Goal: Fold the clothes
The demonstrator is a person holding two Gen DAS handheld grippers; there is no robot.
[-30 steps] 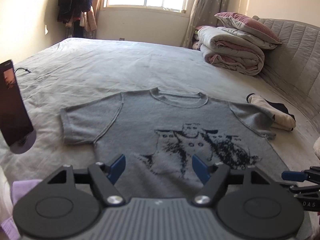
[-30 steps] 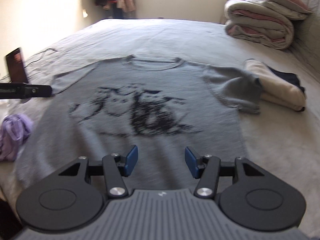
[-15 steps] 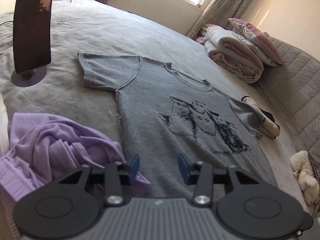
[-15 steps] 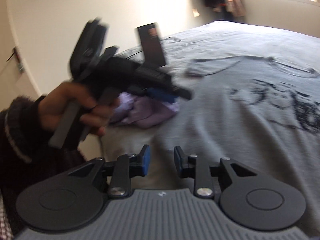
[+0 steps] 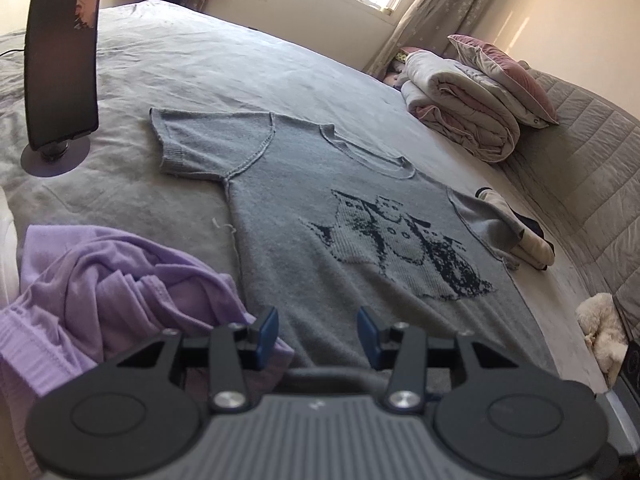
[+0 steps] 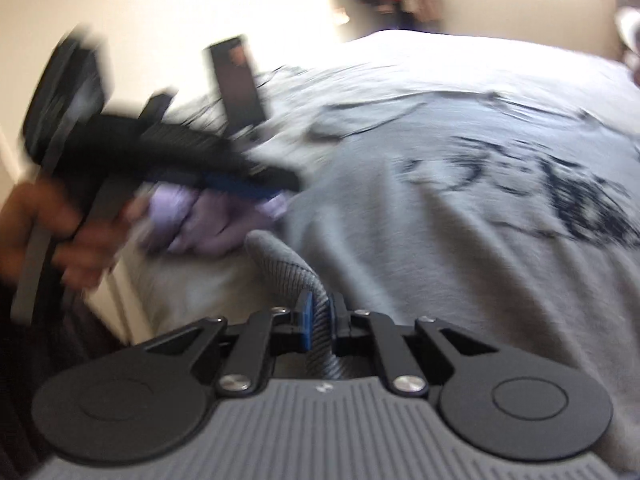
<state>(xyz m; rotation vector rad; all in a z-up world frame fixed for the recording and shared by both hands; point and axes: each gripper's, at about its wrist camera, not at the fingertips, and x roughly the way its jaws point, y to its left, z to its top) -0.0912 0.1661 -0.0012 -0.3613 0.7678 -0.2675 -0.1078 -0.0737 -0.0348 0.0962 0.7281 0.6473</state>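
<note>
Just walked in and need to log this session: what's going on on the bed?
A person with a gripper in each hand is starting to fold a grey knit sweater spread flat on the bed. The right gripper is shut on the sweater's ribbed hem, pinching up a fold. The left gripper is open, holding nothing, over the hem beside a crumpled purple garment.

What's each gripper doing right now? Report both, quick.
Left gripper: open, holding nothing, above the grey knit sweater's hem.
Right gripper: closed on the sweater's ribbed hem.
</note>
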